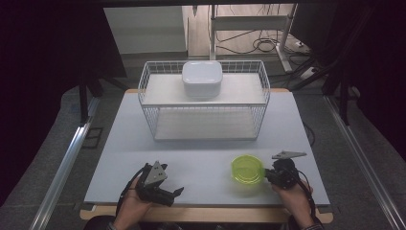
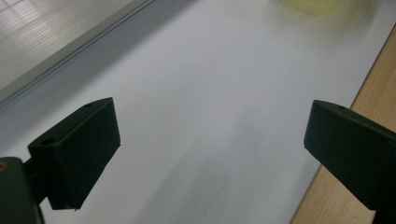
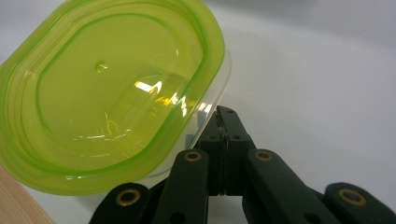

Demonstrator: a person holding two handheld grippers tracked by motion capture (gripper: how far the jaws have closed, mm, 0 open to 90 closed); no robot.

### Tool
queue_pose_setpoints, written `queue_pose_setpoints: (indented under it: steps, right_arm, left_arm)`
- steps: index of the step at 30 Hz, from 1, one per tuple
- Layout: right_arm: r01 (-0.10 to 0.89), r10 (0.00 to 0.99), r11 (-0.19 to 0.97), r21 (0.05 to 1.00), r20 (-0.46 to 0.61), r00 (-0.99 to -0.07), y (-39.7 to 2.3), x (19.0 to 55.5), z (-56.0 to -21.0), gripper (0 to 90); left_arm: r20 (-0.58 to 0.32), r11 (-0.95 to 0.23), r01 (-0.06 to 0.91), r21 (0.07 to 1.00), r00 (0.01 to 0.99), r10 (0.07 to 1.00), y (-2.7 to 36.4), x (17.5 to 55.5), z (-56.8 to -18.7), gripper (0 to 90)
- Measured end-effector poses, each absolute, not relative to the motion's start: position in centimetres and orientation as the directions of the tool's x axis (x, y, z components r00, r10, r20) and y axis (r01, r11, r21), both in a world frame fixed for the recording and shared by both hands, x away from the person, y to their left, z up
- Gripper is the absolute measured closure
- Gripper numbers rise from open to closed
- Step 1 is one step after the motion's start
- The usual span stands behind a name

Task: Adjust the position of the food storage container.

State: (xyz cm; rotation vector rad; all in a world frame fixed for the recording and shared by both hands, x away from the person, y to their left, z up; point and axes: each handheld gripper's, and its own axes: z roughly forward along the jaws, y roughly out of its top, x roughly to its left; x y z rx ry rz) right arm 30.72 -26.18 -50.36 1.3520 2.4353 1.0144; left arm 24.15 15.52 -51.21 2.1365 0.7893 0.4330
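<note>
At the lower right of the high view, the right gripper (image 1: 268, 176) has its jaws clenched on the clear rim of a green lidded container (image 1: 247, 170), which is at the table's near right. At the lower left, the left gripper (image 1: 178, 191) rests with jaws spread wide, nothing between them. Both are over a pale grey tabletop (image 1: 201, 158) with a wooden front edge. Mid-frame stands a white wire basket (image 1: 146, 91) with a white box (image 1: 201, 78) on top. Beyond, at the top, lie a dim floor, table legs and cables (image 1: 263, 45).
</note>
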Motion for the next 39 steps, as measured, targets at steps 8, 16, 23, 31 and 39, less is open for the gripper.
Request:
queue_pose_setpoints:
  steps: [8,16,23,31,39]
  right_arm:
    - [0.676,0.768,0.365,0.641,0.203,-0.607,-23.8,31.3,-50.8,89.3]
    - [0.669,0.730,0.376,0.641,0.240,-0.640,-21.6,31.5,-51.1,89.2]
    - [0.661,0.747,0.365,0.656,0.217,-0.628,-21.9,31.2,-50.8,89.2]
    - [0.670,0.715,0.362,0.648,0.268,-0.646,-22.5,28.4,-50.8,88.9]
    - [0.659,0.698,0.401,0.637,0.253,-0.669,-20.6,28.6,-51.2,88.5]
  left_arm:
    - [0.037,-0.486,0.394,0.780,0.747,0.664,15.5,24.2,-51.3,3.3]
    - [0.035,-0.488,0.393,0.779,0.750,0.661,15.5,24.2,-51.3,3.3]
    - [0.038,-0.490,0.391,0.779,0.751,0.660,15.6,24.2,-51.3,3.3]
    - [0.039,-0.489,0.393,0.778,0.748,0.663,15.6,24.2,-51.3,3.4]
    - [0.034,-0.490,0.397,0.776,0.749,0.661,15.6,24.3,-51.4,3.4]
